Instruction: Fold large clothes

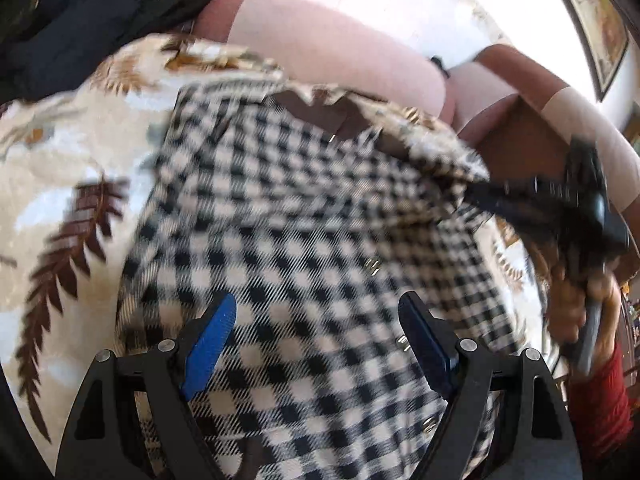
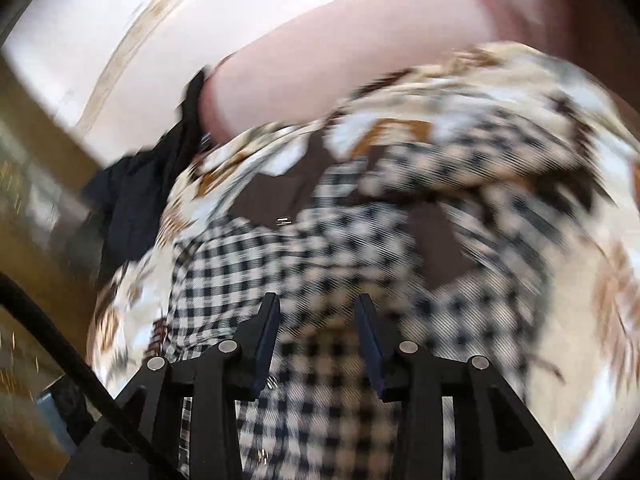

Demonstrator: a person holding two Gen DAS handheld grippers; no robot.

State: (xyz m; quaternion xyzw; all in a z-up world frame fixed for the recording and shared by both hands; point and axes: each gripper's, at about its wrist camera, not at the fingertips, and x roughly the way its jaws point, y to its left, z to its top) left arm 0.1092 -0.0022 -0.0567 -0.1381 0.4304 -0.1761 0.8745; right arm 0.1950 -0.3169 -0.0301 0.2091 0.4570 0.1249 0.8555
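A black-and-cream checked garment (image 1: pixel 300 220) (image 2: pixel 248 264) with a brown inner lining (image 2: pixel 280 196) lies spread on a leaf-print bedspread (image 1: pixel 60 160). My left gripper (image 1: pixel 317 298) hovers over its middle, blue pads wide apart and holding nothing. My right gripper (image 2: pixel 318 298) hangs above the same cloth; its jaws are parted and the gap between them is empty. In the left wrist view, a hand with a red sleeve (image 1: pixel 600 392) holds the blurred right tool at the garment's right edge. Both views are motion-blurred.
Pink pillows (image 1: pixel 320 40) (image 2: pixel 360 60) lie along the far side of the bed. A heap of dark clothes (image 1: pixel 72 20) (image 2: pixel 140 200) sits at the far left corner. The bedspread (image 2: pixel 580 300) surrounds the garment, with a white wall behind.
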